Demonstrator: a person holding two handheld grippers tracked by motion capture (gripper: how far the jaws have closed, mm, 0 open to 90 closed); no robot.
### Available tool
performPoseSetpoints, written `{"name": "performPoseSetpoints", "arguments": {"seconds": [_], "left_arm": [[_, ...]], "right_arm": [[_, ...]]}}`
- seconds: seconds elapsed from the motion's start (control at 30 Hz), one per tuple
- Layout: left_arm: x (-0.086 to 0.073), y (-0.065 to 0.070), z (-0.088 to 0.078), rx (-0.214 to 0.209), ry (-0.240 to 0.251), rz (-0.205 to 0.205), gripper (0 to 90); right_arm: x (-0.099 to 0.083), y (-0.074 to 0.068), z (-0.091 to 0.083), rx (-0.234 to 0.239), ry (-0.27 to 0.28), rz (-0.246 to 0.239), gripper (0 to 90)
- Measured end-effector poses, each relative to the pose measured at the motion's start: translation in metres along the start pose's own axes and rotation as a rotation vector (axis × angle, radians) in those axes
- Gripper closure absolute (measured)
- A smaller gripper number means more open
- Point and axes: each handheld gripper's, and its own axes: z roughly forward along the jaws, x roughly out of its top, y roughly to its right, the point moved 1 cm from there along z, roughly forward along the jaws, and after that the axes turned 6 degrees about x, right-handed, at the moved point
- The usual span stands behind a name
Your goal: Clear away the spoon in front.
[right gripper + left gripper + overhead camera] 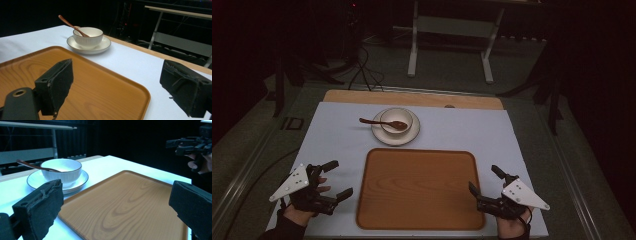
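A wooden tray (417,187) lies bare at the front middle of the white mat. Behind it, a white bowl (396,121) stands on a white saucer (408,136), and a brown spoon (374,121) rests in the bowl with its handle pointing left. My left gripper (339,178) is open beside the tray's left edge, holding nothing. My right gripper (483,178) is open at the tray's right edge, also holding nothing. The left gripper view looks across the tray (125,202) to the bowl (62,171). The right gripper view looks between wide-apart jaws at the tray (25,70) and the bowl (88,35).
The white mat (462,130) covers a wooden table whose far edge (412,97) shows beyond it. A white metal stand (449,30) is on the dark floor behind the table. Cables (364,70) trail on the floor at the back left.
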Motion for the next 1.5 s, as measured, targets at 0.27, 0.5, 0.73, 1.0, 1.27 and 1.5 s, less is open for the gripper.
{"name": "performPoseSetpoints", "arguments": {"seconds": [0.27, 0.5, 0.73, 1.0, 1.27, 1.5], "left_arm": [[0.001, 0.005, 0.001, -0.027, -0.011, 0.023, 0.0], [0.006, 0.008, 0.002, -0.044, 0.009, 0.006, 0.0], [0.029, 0.015, 0.007, -0.092, 0.040, -0.024, 0.0], [0.067, 0.017, 0.023, -0.074, 0.007, 0.016, 0.0], [0.089, -0.002, 0.045, -0.022, 0.040, -0.078, 0.0], [0.095, -0.023, 0.064, 0.028, 0.074, -0.149, 0.0]], "right_arm": [[0.001, -0.002, 0.001, 0.007, -0.013, -0.014, 11.5], [0.002, -0.002, 0.000, 0.014, -0.008, -0.001, 11.5], [0.005, -0.004, -0.001, 0.019, -0.005, -0.007, 11.6], [0.006, -0.006, 0.000, 0.017, -0.003, -0.020, 11.5], [0.006, -0.007, 0.000, 0.024, -0.007, -0.021, 11.5], [0.006, -0.007, 0.001, 0.027, -0.007, -0.018, 11.5]]}}
